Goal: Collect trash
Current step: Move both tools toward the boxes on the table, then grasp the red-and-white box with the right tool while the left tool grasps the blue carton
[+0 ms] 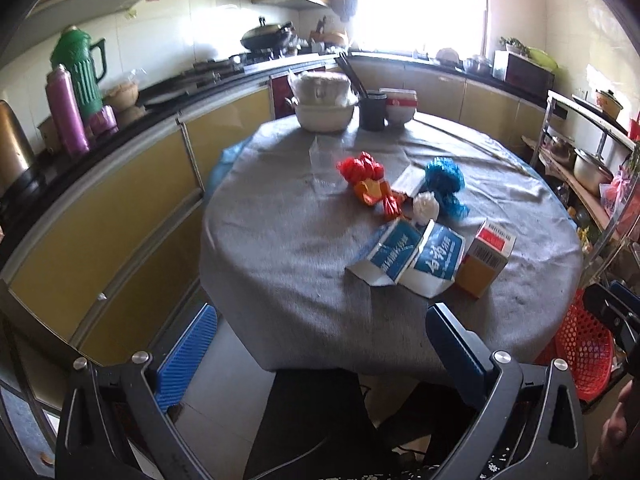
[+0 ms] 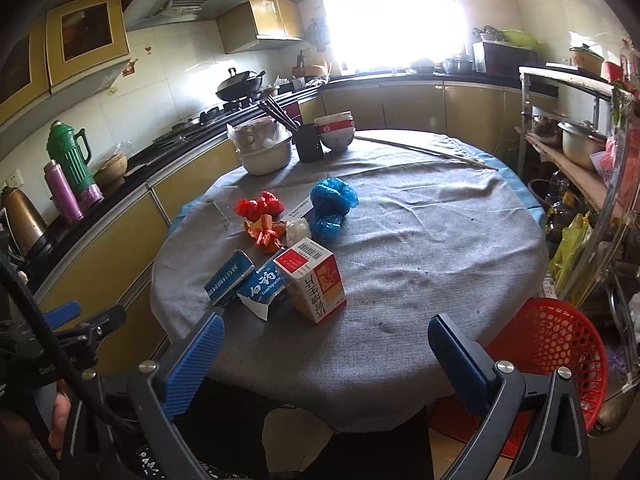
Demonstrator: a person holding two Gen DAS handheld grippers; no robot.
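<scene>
On the tabletop (image 2: 400,240) the stiff, light orange carton (image 2: 316,280) suits a grip across its flat sides, the soft blue bag wad (image 2: 332,204) crushes anywhere, while both claws (image 1: 320,356) (image 2: 324,356) hang wide apart, empty

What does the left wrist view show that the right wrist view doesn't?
Left wrist only: nothing of note beyond its own open left gripper, jaws wide and empty.

Right wrist only: the range hood, the whole red basket beside the table, and its own open right gripper.

Both: the grey-clothed table, red bag, blue bag, two blue toothpaste boxes, orange carton, green thermos and wok.
</scene>
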